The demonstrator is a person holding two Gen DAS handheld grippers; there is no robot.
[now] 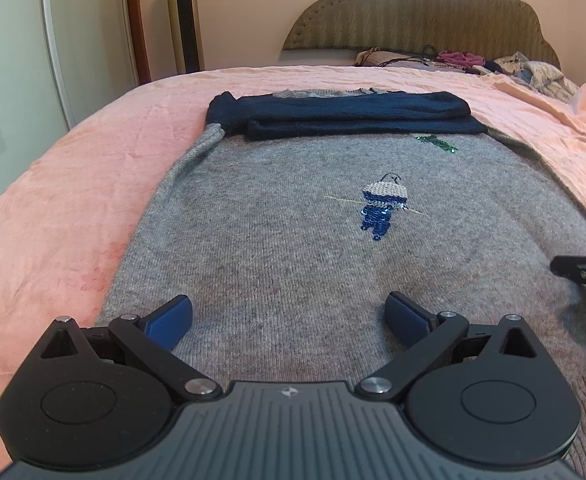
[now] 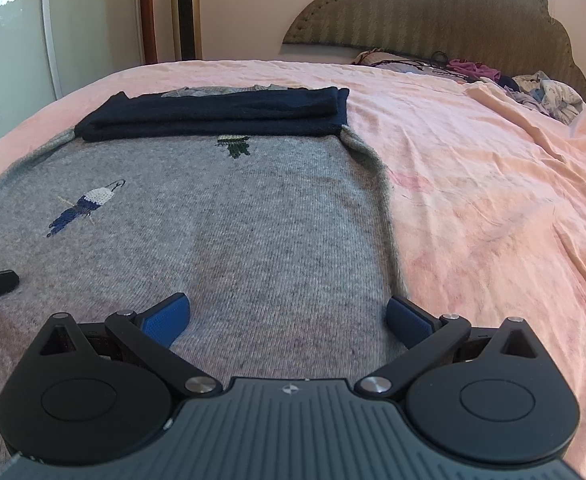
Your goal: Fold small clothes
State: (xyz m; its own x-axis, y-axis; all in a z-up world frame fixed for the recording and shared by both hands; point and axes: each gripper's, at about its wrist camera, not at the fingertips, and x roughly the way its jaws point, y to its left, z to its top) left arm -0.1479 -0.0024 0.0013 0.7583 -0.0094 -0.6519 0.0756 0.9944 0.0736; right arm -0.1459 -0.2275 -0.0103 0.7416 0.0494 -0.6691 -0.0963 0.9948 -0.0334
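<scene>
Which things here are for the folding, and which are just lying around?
For the folding:
- grey sweater
- its dark blue sleeves, already folded across the top
- left gripper, open
- right gripper, open

Just lying around:
- pile of clothes by the headboard
- tall fan
- pink bedsheet

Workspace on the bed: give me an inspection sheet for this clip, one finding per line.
Surface: pink bedsheet, wrinkled.
Job's things: grey knitted sweater lying flat, navy sleeves folded across its far end.
Clutter: heap of mixed clothes by the padded headboard.
Grippers: left tool and right tool open over the sweater's near part, holding nothing.
Cables: dark cord near the heap.
Surroundings: gold tower fan, pale wardrobe door.
</scene>
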